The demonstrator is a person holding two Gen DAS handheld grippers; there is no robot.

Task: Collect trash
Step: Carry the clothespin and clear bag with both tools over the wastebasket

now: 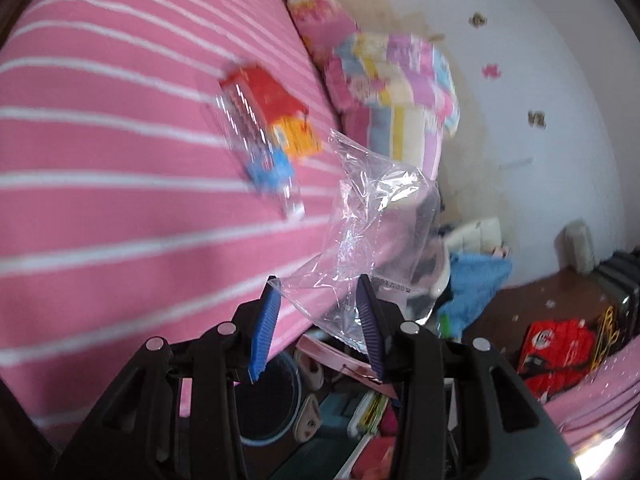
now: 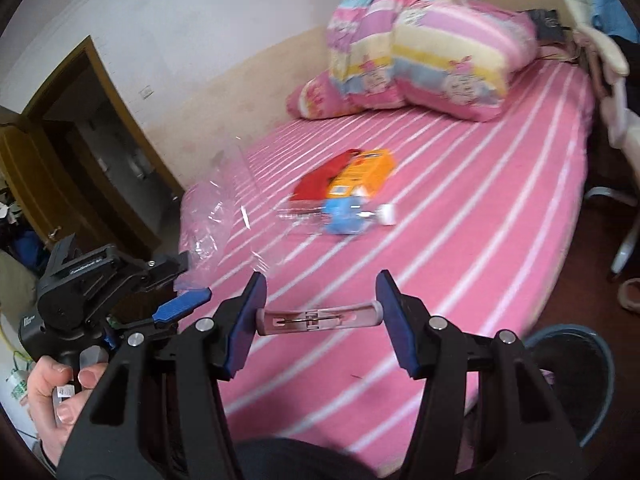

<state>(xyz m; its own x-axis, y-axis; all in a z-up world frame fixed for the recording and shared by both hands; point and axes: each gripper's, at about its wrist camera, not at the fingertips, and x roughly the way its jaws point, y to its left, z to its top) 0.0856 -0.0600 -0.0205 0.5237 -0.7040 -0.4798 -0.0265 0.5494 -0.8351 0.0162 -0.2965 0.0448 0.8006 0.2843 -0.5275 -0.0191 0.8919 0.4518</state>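
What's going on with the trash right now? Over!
Left gripper clamps clear plastic bag. Right gripper clamps small clear tube. Wrappers and bottle lie on bed. Nothing blocking.

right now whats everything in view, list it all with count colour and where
bedsheet: one, pink with white stripes, over the bed
quilt: one, pastel stripes, bundled at the far end of the bed
pillow: one, pink, beside the quilt
wrapper pile: a few pieces, red, orange, blue and clear, mid-bed
clear plastic bag: one, held in the left gripper
clear tube: one, spanning the right gripper's pads
bin: one, dark with blue rim, on the floor by the bed
red package: one, on the floor
left gripper: black, blue pads
right gripper: black, blue pads
hand: one, on the left gripper's handle
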